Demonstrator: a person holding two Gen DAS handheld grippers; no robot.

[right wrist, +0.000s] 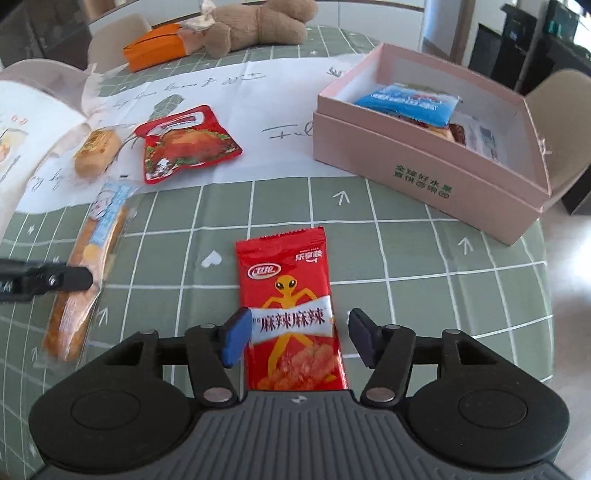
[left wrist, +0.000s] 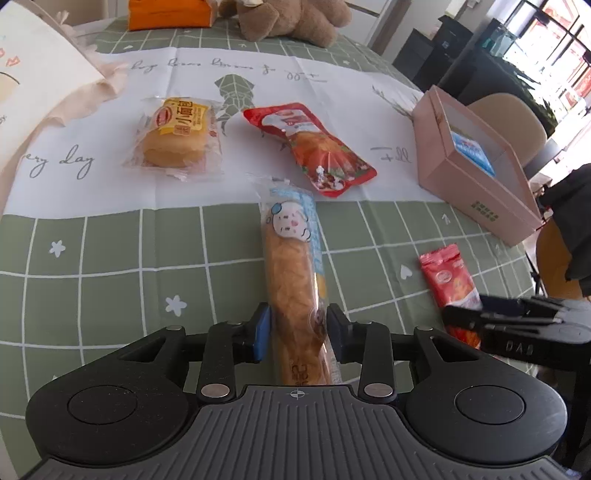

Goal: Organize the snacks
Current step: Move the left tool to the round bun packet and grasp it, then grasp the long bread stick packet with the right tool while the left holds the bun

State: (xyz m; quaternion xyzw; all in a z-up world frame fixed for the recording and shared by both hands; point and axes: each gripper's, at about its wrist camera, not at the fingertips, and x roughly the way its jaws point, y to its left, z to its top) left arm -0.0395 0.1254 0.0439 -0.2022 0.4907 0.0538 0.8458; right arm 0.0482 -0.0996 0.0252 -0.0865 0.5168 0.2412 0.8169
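Note:
My left gripper (left wrist: 297,332) is shut on a long bread stick in a clear and blue wrapper (left wrist: 293,273), which lies on the green checked tablecloth. The same bread stick shows in the right wrist view (right wrist: 88,266). My right gripper (right wrist: 295,338) is open, its fingers on either side of a red spicy snack packet with a yellow alien (right wrist: 291,310), not clamped. The pink box (right wrist: 424,162) at the right holds a blue packet (right wrist: 406,101) and other snacks. A red chicken packet (left wrist: 310,147) and a wrapped small bun (left wrist: 177,140) lie on the white paper.
A brown teddy bear (left wrist: 295,18) and an orange box (left wrist: 170,14) sit at the table's far side. A cream cloth bag (left wrist: 44,85) lies at the far left. Chairs and dark furniture stand beyond the table's right edge.

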